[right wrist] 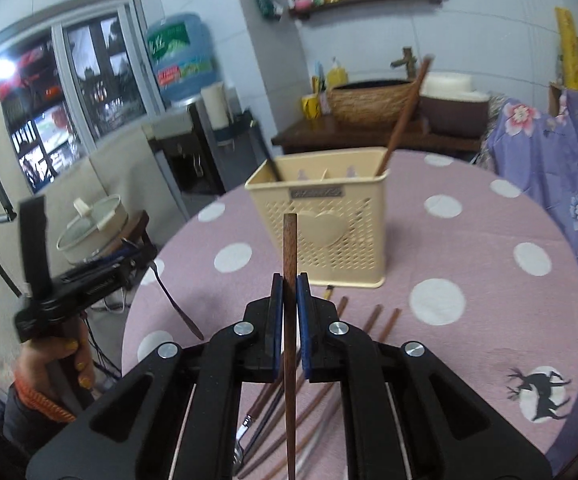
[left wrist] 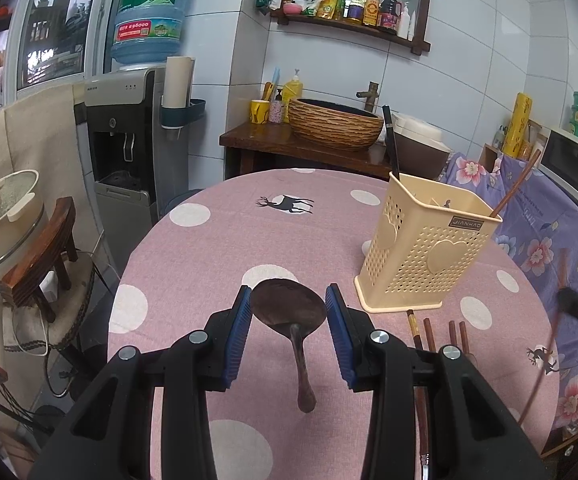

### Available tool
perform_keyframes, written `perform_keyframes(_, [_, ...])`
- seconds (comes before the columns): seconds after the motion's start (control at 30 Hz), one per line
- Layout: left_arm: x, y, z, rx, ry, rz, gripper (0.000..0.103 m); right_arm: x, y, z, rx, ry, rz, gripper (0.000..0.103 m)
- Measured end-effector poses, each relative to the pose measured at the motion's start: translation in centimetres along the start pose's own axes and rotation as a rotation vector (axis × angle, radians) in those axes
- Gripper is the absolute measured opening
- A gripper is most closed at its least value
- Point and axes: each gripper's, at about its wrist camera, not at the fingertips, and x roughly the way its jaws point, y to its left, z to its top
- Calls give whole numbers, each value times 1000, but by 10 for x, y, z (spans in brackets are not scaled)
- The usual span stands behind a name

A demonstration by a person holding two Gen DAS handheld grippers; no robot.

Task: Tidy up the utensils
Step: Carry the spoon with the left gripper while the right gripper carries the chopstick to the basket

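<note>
Your right gripper is pinching a wooden chopstick; your left gripper, jaws spread, is seemingly straddling the spoon

1. The left gripper points forward over the table's left half, its blue pads spread wide apart.
2. The right gripper sits nearer the table's front edge, pads pinched together on something thin.
3. The person's left hand grips the left gripper's handle from below.
</note>
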Motion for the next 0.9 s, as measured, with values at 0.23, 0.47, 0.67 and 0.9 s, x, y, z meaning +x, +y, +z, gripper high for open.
perform_keyframes(0.23, [-3,-5,-3,12,7,-18,38,-40,-10,-3,-12,-94,-39,8])
perform_keyframes(0.47, [-7,-14,-3,32,3,-30,38,-43,-13,-4,-2,-112,-50,8])
perform_keyframes(0.67, [-9,-20,3,40,-4,-59,38,-46,-13,0,6,-130,-52,8])
perform_keyframes(0.9, [-19,-36,38,53,-46,-152,38,-47,-1,33,-16,-193,-31,8])
